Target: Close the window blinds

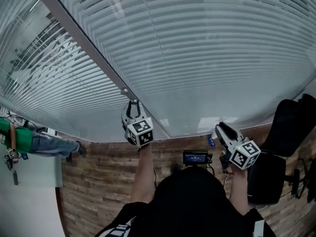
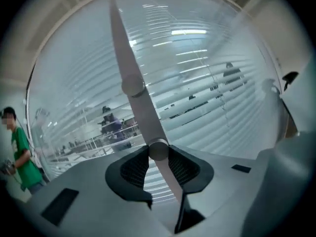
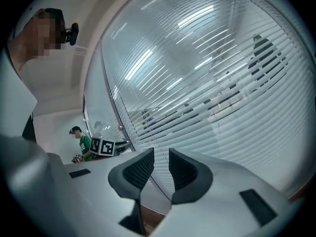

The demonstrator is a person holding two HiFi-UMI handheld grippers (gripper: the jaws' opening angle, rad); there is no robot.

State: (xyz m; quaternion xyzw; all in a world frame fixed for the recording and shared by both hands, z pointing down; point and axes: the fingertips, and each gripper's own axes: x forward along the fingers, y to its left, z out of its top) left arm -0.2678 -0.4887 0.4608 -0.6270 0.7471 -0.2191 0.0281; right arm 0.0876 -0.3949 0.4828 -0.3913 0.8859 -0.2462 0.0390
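White slatted blinds (image 1: 197, 58) hang behind glass panes, split by a slanting grey frame post (image 1: 89, 48). In the left gripper view a small round knob (image 2: 159, 149) on that post (image 2: 129, 58) sits between the pads of my left gripper (image 2: 159, 152), which press on its sides. A second knob (image 2: 133, 87) is higher on the post. In the head view the left gripper (image 1: 132, 103) reaches up to the post just below a knob (image 1: 124, 91). My right gripper (image 1: 218, 128) is held off to the right, away from the post. Its jaws (image 3: 161, 167) stand a narrow gap apart with nothing between them.
A person in a green shirt (image 1: 19, 137) stands at the left beyond the glass. A black chair (image 1: 286, 132) is at the right on the wood floor (image 1: 98, 181). A small device with a lit screen (image 1: 196, 157) sits low between my arms.
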